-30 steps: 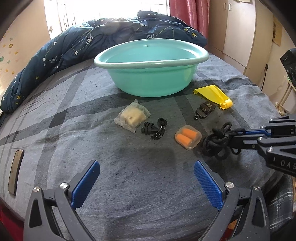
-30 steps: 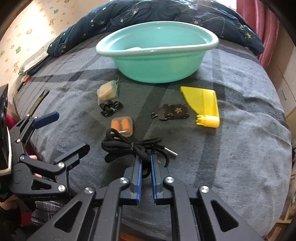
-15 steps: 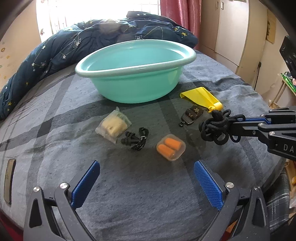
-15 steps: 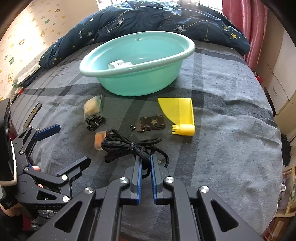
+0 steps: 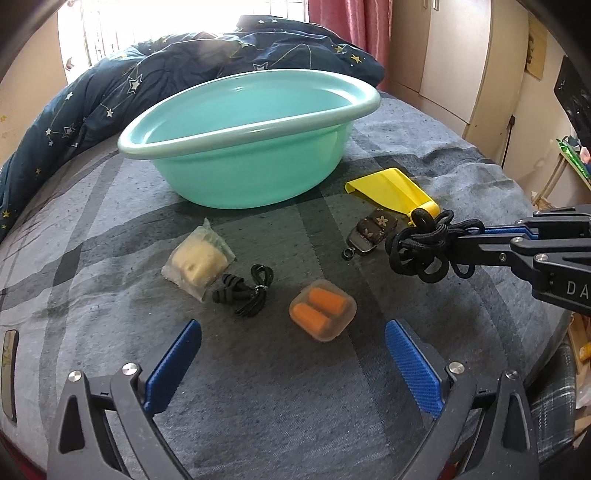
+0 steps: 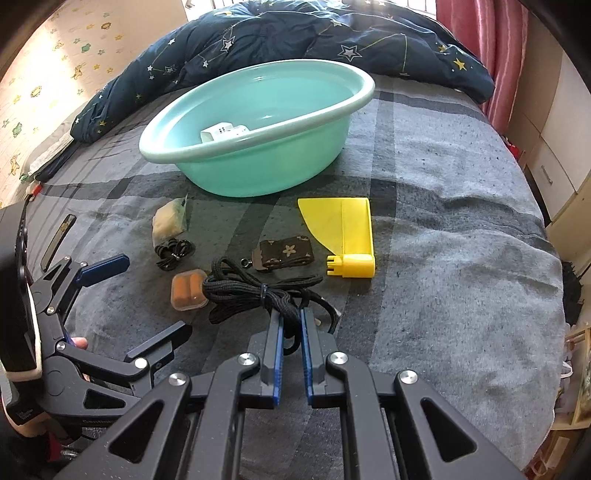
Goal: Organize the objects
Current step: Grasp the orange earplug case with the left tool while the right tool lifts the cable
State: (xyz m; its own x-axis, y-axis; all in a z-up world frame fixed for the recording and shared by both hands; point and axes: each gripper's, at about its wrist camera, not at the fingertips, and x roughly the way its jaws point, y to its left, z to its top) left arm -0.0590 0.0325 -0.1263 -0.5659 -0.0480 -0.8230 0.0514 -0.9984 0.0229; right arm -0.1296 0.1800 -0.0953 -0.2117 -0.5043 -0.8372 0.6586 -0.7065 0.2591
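Since one second ago the right tool (image 6: 291, 321) has lifted the black cord (image 6: 258, 291) off the bed (image 6: 461, 258) and carried it forward, toward the basin (image 6: 258, 122). Its two blue fingers stand narrow and pinch the cord bundle between them. In the left wrist view the cord (image 5: 424, 243) hangs in the air at the tip of the right tool (image 5: 476, 236), in front of the key pouch (image 5: 373, 229) and the yellow scraper (image 5: 391, 192).

Both views have also come closer to the basin, which now looks larger.

The left tool (image 5: 291, 354) is open wide and holds nothing. It hovers low over the grey bed sheet, and the earplug case (image 5: 323, 310) lies just ahead, between its blue pads (image 5: 173, 365). In the right wrist view the left tool (image 6: 144, 302) shows at the left side, also spread wide.

On the bed in front of the basin lie a small plastic bag (image 5: 197, 262) with something pale inside, a small black cable (image 5: 245, 291) just beside it, the earplug case with two orange plugs, the brown key pouch and the yellow scraper. They are near each other but mostly apart.

Inside the basin a white box (image 6: 221, 131) lies against the near wall. A dark blue blanket (image 6: 295, 33) with stars is piled behind the basin.
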